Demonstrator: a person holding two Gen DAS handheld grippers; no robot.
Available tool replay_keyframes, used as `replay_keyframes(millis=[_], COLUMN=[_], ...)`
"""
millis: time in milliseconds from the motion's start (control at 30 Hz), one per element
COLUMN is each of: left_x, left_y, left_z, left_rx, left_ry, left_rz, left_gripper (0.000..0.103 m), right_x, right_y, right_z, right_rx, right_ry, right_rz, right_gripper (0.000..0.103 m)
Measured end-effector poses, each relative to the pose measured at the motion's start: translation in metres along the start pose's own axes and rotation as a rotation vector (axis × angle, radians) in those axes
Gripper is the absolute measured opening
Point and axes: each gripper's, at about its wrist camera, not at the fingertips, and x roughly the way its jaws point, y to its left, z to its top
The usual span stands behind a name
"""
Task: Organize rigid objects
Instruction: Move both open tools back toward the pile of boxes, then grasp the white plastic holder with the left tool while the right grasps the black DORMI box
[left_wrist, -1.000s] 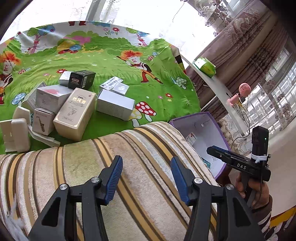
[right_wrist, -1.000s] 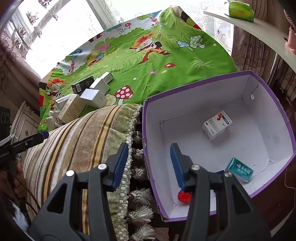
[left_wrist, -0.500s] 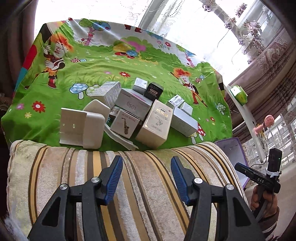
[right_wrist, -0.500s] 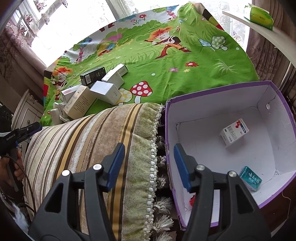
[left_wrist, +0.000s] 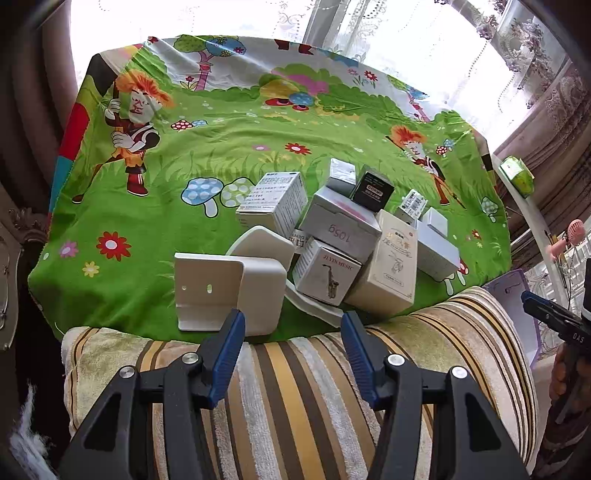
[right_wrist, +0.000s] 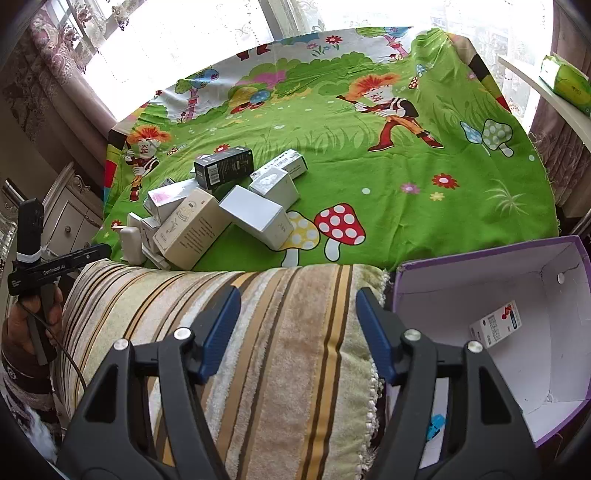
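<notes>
Left gripper (left_wrist: 292, 345): jaws apart, empty, over striped cushion (left_wrist: 295, 387) | right gripper (right_wrist: 297, 332): opening, empty | box pile (left_wrist: 332, 243) ahead of left jaws, leaning, likely to topple if nudged | purple bin (right_wrist: 491, 258) right of right jaws, rim may snag | open cloth (right_wrist: 406, 166) beyond.

Handwritten "1059", upside down, on the lid of a grey box (left_wrist: 341, 225) in the heap. "JYYIN MUSIC" printed above a saxophone drawing on a small white box (left_wrist: 327, 271) just below it. Short white lettering on the face of the black box (left_wrist: 372, 188), too small to read. "DAS" in white on the black handle (left_wrist: 554, 321) at the right edge. "GenRobot.AI" on the handle (right_wrist: 59, 267) of the other tool. Chinese print on a tall cream box (left_wrist: 393, 258), illegible.
</notes>
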Motion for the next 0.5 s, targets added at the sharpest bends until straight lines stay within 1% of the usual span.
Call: replay_keyframes(millis=[67, 267, 367, 433, 500], left_x=[0.007, 0.028, 0.035, 0.040, 0.044], left_y=[0.003, 0.006, 0.006, 0.006, 0.007], left_z=[0.004, 0.016, 0.019, 0.021, 0.022], left_rx=[-0.004, -0.002, 0.008, 0.009, 0.012], left_ry=[0.020, 0.072, 0.081, 0.091, 0.097], left_rz=[0.030, 0.075, 0.094, 0.117, 0.120], left_gripper=[0.055, 0.055, 0.055, 0.055, 0.055], right_x=[0.004, 0.020, 0.029, 0.036, 0.043], right_y=[0.008, 0.029, 0.035, 0.039, 0.044], right_z=[0.010, 0.041, 0.058, 0.070, 0.081], right_rx=[-0.006, -0.010, 0.023, 0.053, 0.061], right_ry=[0.001, -0.002, 0.001, 0.008, 0.008], right_rz=[0.001, 0.036, 0.044, 0.052, 0.055], right_gripper=[0.074, 0.076, 0.080, 0.081, 0.082])
